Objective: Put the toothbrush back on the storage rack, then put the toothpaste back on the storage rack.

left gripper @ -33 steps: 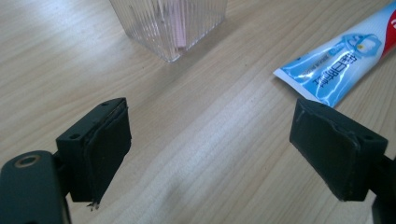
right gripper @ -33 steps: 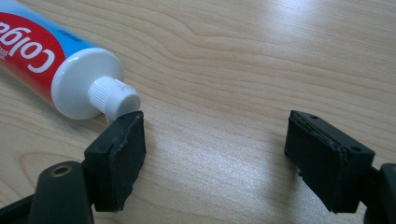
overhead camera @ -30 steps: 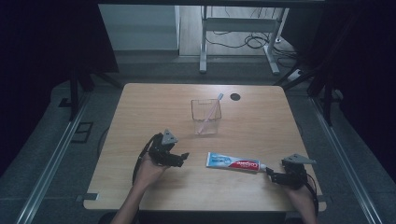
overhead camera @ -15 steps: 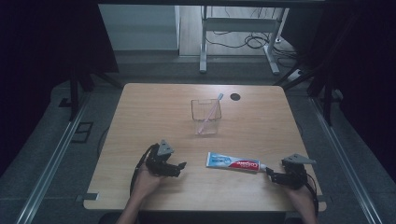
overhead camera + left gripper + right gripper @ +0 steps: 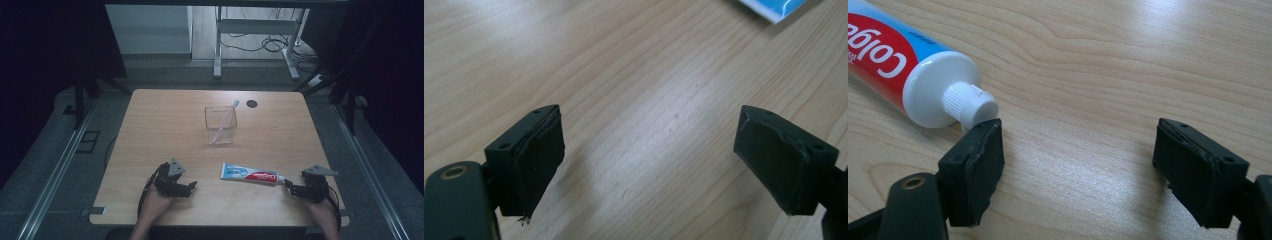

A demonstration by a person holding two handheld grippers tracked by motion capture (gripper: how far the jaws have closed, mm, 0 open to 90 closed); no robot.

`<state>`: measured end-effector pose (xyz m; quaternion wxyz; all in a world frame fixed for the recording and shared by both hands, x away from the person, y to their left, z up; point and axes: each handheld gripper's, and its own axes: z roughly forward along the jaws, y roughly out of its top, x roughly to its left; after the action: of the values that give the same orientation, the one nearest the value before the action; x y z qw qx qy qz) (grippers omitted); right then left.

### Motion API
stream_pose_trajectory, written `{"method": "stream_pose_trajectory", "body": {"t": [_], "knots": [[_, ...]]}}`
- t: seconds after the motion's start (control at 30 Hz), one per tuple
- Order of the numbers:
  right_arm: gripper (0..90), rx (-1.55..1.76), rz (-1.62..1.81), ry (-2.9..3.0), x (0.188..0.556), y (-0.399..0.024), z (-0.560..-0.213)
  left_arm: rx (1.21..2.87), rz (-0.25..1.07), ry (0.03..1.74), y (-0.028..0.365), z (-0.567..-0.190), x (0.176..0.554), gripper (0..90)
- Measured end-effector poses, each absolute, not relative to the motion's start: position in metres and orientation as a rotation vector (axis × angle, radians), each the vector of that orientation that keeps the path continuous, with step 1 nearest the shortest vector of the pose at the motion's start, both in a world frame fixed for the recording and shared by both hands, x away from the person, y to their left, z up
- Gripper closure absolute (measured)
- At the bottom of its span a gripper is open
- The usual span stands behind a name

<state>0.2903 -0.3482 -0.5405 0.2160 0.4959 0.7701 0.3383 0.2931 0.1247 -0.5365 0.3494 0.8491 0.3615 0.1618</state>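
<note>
Two open claws, left claw [image 5: 192,186], right claw [image 5: 288,187] beside toothpaste tube [image 5: 249,173]

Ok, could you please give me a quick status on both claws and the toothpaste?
Both claws open, empty. Toothpaste tube flat on table, cap at right claw. Left claw clear of it.

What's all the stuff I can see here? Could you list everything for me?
table: one, light wood, centre of the high view
clear container: one, see-through, middle of the table
toothbrush: one, pink, leaning in the clear container
toothpaste tube: one, blue, red and white, lying flat near the front edge, white cap beside the right tool
dark round spot: one, black, far side of the table
left tool: one, black, jaws open, front left
right tool: one, black, jaws open, nothing between them, front right
</note>
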Motion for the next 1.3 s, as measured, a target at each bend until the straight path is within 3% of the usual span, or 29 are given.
{"method": "stream_pose_trajectory", "body": {"t": [0.93,1.3], "knots": [[17.9,1.451,0.948,2.185,0.292,-0.356,-0.534,2.197,0.363,0.993,0.13,-0.544,0.294,13.1],[45.3,1.377,1.015,2.208,0.29,-0.362,-0.515,2.198,0.364,0.995,0.13,-0.544,0.294,13.3]]}}
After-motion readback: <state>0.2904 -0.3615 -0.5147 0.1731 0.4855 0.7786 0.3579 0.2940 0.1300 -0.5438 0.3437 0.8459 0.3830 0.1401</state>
